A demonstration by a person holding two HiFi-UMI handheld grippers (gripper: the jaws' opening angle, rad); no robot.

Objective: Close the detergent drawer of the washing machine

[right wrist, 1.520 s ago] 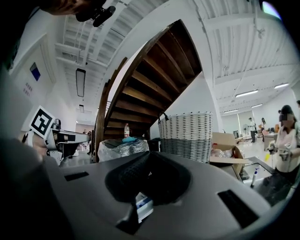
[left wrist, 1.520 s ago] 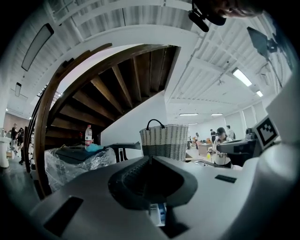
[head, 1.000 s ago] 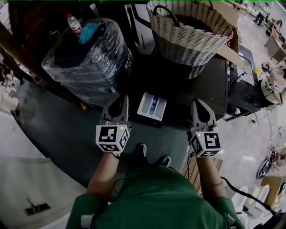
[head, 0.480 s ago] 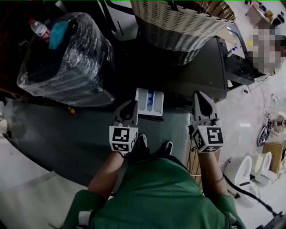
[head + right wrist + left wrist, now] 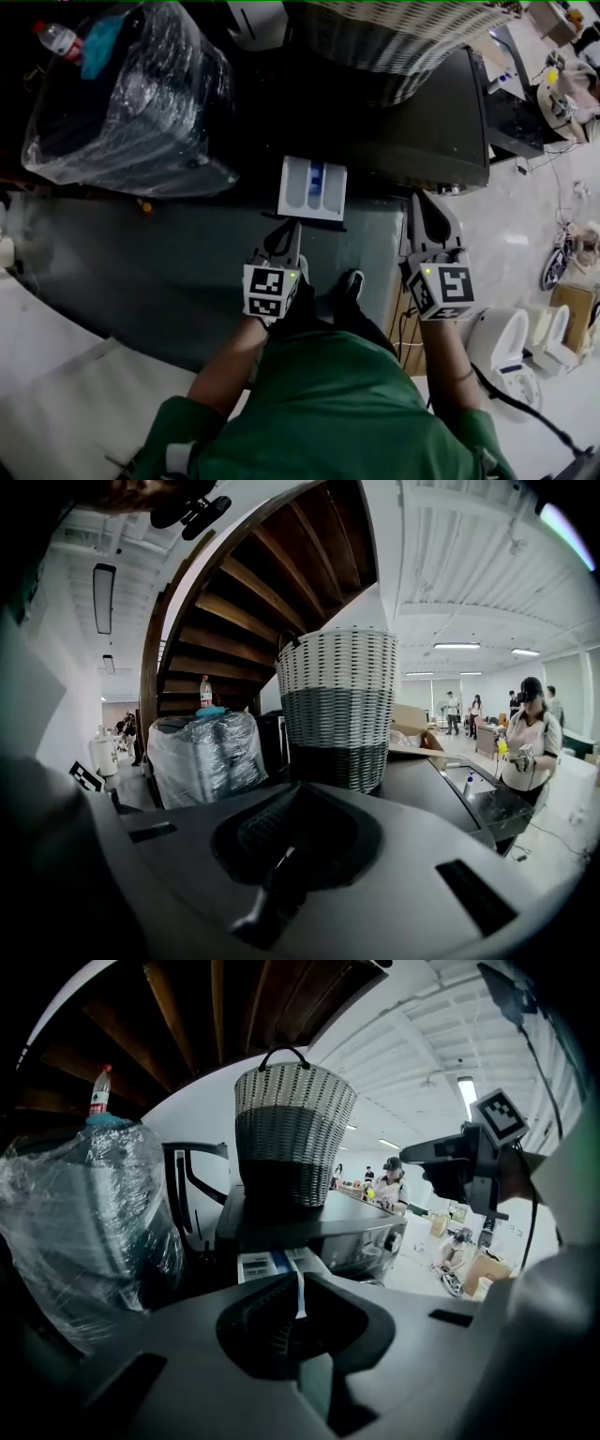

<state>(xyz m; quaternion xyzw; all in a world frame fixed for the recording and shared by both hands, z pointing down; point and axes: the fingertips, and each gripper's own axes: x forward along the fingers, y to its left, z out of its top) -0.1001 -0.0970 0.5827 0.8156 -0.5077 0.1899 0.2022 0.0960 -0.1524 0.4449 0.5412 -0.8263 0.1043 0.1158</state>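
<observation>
The left gripper (image 5: 292, 228) has its jaws drawn together to a point. Its own view (image 5: 298, 1284) shows only a hairline slit between the tips and nothing held in it. The right gripper (image 5: 420, 199) is likewise closed and empty, and in its own view (image 5: 293, 793) the two ribbed pads meet along a single seam. Neither gripper clearly touches anything. In the head view the left tips reach almost to the near edge of the detergent drawer (image 5: 312, 187), but whether they actually meet it cannot be told. The drawer stands pulled out toward the person from the front of the dark washing machine (image 5: 422, 122). It is white, with a blue compartment in the middle. It lies just far of the left gripper's tips and slightly to their right. In the left gripper view the drawer (image 5: 255, 1265) peeks over the closed jaws, its near part hidden behind them. The right gripper is well right of the drawer, near the machine's near right corner. Its own view shows no drawer at all, the gripper body covering the lower scene. A woven basket (image 5: 394, 37) sits on the machine's top, cut off by the upper edge of the head view. To the left stands a bulky thing wrapped in clear plastic (image 5: 131, 103) whose contents are hard to make out, with a bottle (image 5: 56, 39) on its far side.
</observation>
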